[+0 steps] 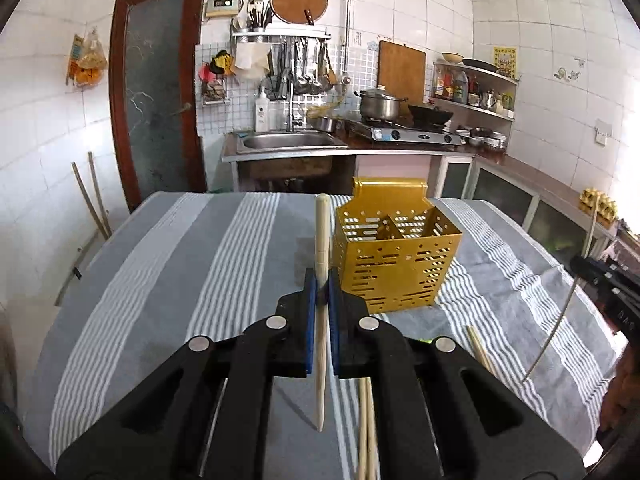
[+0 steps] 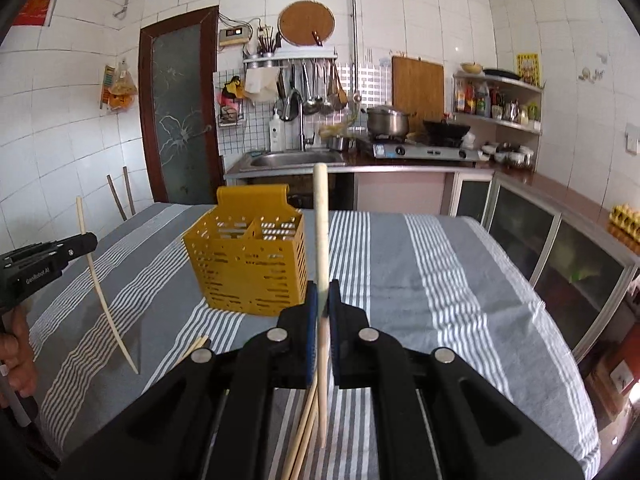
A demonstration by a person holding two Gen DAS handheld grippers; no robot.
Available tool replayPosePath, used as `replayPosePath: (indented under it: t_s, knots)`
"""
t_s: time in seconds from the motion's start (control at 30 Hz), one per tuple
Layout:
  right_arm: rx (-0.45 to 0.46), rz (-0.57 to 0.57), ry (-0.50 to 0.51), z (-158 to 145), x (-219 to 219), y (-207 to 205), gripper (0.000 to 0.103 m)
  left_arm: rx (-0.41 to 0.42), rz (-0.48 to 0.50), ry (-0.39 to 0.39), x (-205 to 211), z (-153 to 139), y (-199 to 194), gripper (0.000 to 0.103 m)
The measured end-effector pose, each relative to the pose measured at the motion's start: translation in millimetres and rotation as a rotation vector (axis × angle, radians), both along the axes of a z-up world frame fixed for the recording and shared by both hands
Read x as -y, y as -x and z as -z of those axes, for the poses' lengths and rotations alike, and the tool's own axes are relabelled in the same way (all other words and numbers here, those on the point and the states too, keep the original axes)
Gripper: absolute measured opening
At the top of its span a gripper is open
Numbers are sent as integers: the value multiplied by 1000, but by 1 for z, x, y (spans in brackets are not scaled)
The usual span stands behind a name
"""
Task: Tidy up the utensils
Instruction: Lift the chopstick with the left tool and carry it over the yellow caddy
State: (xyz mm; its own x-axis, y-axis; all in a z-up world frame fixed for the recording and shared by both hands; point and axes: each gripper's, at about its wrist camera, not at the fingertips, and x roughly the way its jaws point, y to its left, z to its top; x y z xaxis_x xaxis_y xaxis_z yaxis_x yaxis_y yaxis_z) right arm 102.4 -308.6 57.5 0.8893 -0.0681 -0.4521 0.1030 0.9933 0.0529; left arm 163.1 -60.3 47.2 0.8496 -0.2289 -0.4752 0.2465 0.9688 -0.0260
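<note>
A yellow perforated utensil holder (image 1: 396, 256) with two compartments stands on the striped tablecloth; it also shows in the right wrist view (image 2: 248, 258). My left gripper (image 1: 322, 286) is shut on a pale chopstick (image 1: 322, 240), held upright above the cloth, left of the holder. My right gripper (image 2: 322, 300) is shut on another chopstick (image 2: 321, 232), upright, right of the holder. Each gripper shows in the other view, the right (image 1: 600, 276) and the left (image 2: 52, 258), with its chopstick. Loose chopsticks (image 1: 366, 424) lie on the cloth below the grippers (image 2: 304, 432).
The table (image 2: 460, 280) is covered in a grey and white striped cloth. Behind it stand a sink counter (image 1: 288, 142), a gas stove with a pot (image 1: 380, 104) and a wok, and low cabinets along the right wall. A dark door (image 1: 156, 92) is at the back left.
</note>
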Motion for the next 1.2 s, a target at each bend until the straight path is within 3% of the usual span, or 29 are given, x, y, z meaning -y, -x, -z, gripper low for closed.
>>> replayPosePath:
  t_s: [0.13,0.43,0.67,0.97,1.2]
  knots:
    - [31,2,12,-13,1,-2,6,35,-6,-1,2,-10,0,5]
    - [154,-23,23,-58,-3,-28,6,181,2,50,14,-66,-21,5]
    - [202,-31,50,-80,-10,-59,6,265,1,22,36,-95,-44,5]
    - [250,-59,52,-104,-22,-99,6,293,5,19,61,-113,-80,5]
    - [255,-67,38,-106,-23,-127,6,309,2,25,77,-118,-98,5]
